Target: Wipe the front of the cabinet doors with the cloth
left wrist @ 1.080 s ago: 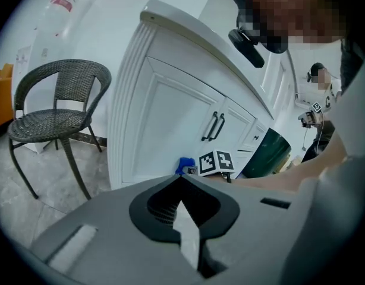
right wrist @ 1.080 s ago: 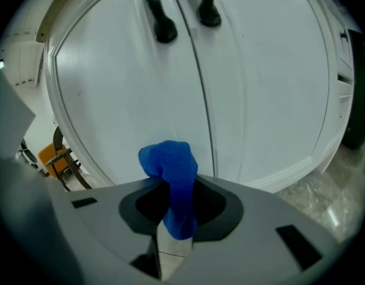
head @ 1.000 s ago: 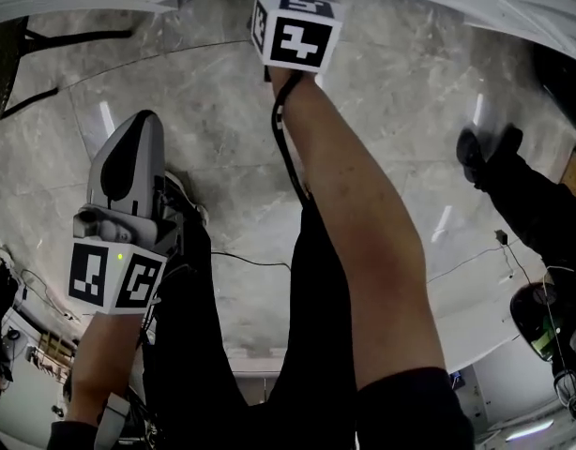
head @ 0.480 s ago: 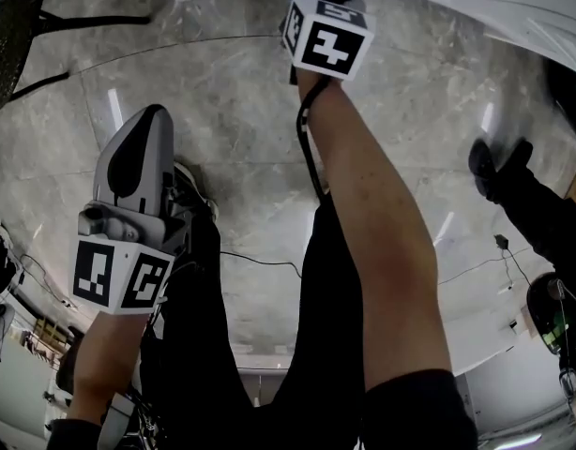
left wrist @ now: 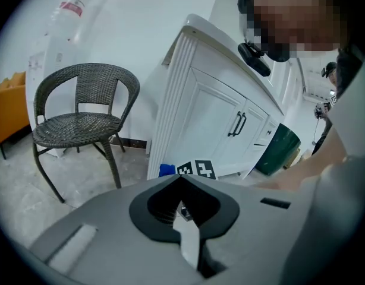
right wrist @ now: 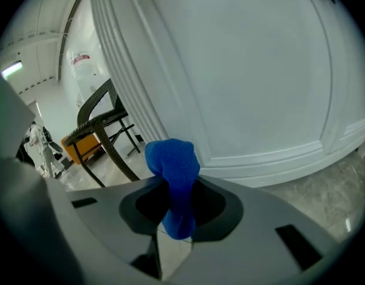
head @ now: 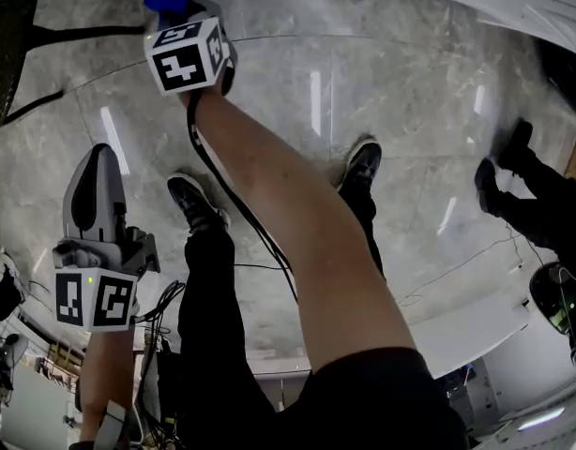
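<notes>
Blue cloth [right wrist: 172, 171] soft fabric; cabinet door [right wrist: 260, 70] smooth white paint; floor [head: 382, 92] glossy marble-look; chair [left wrist: 81, 120] woven wicker.

Grey marbled floor [head: 401, 111] fills the head view, glossy, with pale streaks of reflected light [head: 316, 101] near 12 o'clock. In the left gripper view a dark wicker chair [left wrist: 81, 114] stands at 9 o'clock before a white wall [left wrist: 129, 28], near the white cabinet [left wrist: 200, 117]; a green bin [left wrist: 279, 150] sits at 3 o'clock, and something orange [left wrist: 7, 105] shows at the left edge

Blue cloth [right wrist: 173, 171], white cabinet doors [right wrist: 248, 70], dark, perhaps brown, chair [left wrist: 75, 126].
</notes>
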